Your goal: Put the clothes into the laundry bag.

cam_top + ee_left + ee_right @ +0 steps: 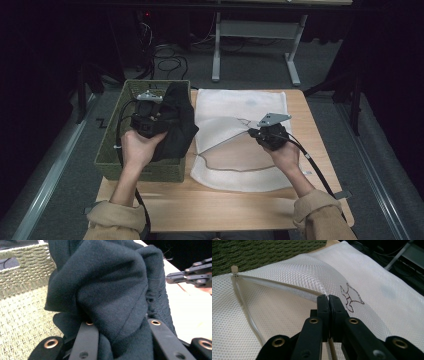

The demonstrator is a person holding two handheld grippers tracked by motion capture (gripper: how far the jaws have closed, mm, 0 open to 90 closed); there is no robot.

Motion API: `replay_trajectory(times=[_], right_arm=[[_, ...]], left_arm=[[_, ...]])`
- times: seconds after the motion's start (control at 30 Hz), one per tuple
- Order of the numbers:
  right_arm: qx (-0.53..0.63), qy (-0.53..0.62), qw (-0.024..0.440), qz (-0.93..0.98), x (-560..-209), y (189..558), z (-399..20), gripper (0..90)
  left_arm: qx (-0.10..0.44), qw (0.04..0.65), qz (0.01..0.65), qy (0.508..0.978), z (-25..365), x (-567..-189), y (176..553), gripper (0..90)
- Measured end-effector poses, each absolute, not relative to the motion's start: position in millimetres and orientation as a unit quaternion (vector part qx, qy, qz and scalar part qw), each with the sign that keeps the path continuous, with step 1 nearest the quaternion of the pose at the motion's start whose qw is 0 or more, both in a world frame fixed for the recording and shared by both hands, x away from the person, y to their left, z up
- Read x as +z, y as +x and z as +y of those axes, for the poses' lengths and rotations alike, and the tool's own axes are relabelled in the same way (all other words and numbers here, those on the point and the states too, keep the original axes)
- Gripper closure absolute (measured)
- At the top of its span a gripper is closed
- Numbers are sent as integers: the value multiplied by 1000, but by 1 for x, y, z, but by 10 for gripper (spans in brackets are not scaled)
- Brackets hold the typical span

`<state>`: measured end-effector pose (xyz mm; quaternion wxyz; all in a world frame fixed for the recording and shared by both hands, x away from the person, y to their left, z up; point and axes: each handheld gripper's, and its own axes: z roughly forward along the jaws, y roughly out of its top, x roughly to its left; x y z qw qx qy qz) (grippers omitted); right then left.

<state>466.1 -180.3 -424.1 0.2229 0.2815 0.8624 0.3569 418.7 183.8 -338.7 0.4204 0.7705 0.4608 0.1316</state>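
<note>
High view: left hand-held gripper (148,116) clenches dark knit garment (176,125); right hand-held gripper (263,134) pinches white mesh laundry bag (235,107) edge, which could slip, closing the mouth.

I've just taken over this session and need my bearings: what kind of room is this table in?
Probably a lab or recording studio, not a home: a small wooden table ringed by dark curtains, loose cables on grey carpet, a desk frame behind. The woven basket and mesh laundry bag look staged.
</note>
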Motion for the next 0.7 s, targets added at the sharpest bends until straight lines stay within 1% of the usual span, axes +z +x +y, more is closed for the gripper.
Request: replay_trajectory(times=[0.13,0.3,0.7], right_arm=[[359,285,221,861,-426,467,-179,892],[360,286,218,861,-427,468,-178,891],[358,288,216,861,-426,469,-179,892]], left_arm=[[130,428,447,775,177,-335,413,742],[114,437,437,778,170,-332,410,742],[107,456,401,788,150,-324,397,742]])
